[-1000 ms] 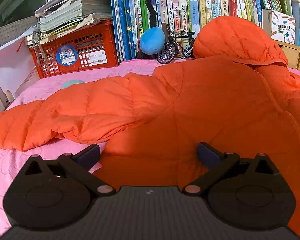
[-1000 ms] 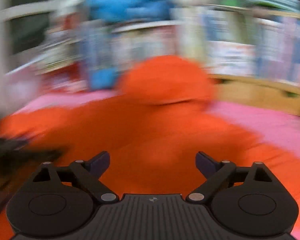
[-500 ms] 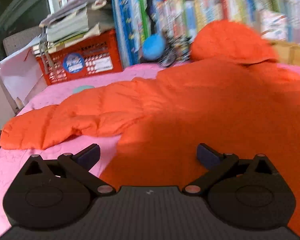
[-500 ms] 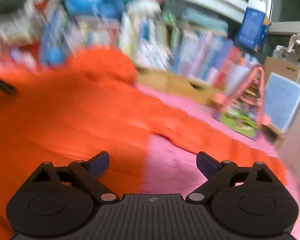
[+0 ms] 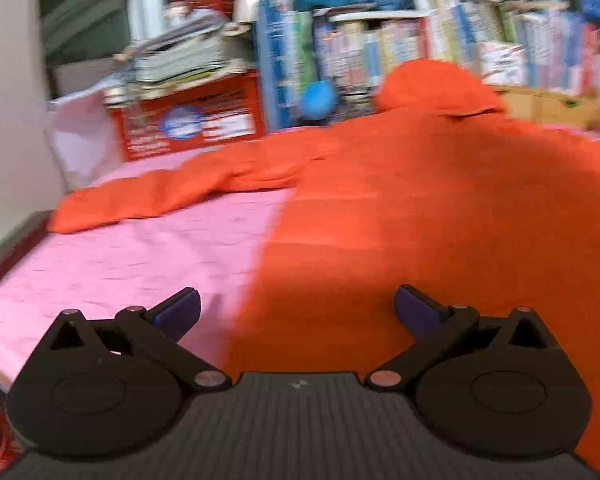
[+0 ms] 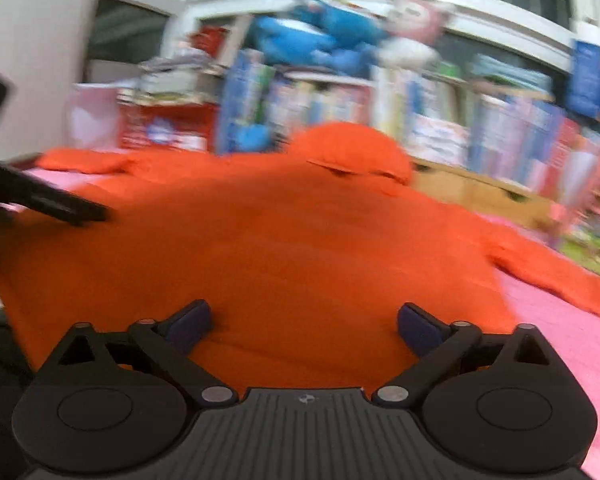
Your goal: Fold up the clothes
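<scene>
the orange jacket lies spread flat on the pink sheet, hood toward the bookshelf, sleeves out to both sides. left of the jacket, the left gripper has its fingers released, empty, over the jacket's left edge. the right gripper is likewise released above the hem. risk: puffy, slippery fabric may slide from a shallow pinch; blur indicates fast motion, so a grasp may miss.

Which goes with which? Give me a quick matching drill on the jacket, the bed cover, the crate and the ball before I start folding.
Column 1:
1. jacket
2. bed cover
3. crate
4. ball

Column 2:
A. pink
B. blue, in front of the books
C. orange, spread flat with both sleeves out
D. red, papers stacked on top

Pairs: 1-C, 2-A, 3-D, 4-B
</scene>
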Available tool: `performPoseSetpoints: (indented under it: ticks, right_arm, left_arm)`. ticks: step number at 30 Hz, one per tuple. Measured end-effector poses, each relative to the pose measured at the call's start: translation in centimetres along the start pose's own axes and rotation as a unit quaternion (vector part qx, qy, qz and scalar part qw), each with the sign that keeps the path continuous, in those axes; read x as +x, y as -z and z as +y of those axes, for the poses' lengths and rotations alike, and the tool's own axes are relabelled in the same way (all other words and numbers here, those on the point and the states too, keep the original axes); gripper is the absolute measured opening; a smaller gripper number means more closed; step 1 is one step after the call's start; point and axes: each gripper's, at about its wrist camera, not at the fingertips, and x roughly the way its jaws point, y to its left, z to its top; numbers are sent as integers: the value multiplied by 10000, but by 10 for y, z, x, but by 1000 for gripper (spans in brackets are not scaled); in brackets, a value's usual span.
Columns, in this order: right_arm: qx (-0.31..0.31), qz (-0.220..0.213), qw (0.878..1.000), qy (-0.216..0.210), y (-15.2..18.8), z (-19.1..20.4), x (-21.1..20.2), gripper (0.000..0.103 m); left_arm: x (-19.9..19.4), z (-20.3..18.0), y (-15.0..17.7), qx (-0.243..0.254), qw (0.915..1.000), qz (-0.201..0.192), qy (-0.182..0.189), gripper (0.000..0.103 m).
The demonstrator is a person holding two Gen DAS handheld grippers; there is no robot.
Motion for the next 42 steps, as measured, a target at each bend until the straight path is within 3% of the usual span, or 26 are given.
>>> performPoseSetpoints:
  ticks: [6,9,11,17,28,37,42]
  right_arm:
    - [709,542,9915,949,-1,-59,-2,102]
    - [1213,823,9830,1105,-12,-76,-7,101]
    - [1201,965,9826,1034,-20,-75,-8,101]
    - [953,1353,9822,885,-37,-45,0,102]
    - [735,1914,9772,556,-36,-2,-7,103]
    - [703,2043,9750,516,-33,2,-12,103]
    - [657,2201,9720,490,-33,3,-17,103]
  left_arm:
    - [2,18,-22,24,9970,472,-606,103]
    - [-6,1,-45,204,9955,835,-387,103]
    - [-14,-14,-53,395,9932,1090,-78,103]
    - [-29,-47,-47,622,9873,1449,215,103]
    - [-45,-55,-34,235,9719,2173,875,103]
    - [-53,-67,-29,499,9709,2188,836,103]
    - [-57,-77,-27,669,9594,2505,1112,103]
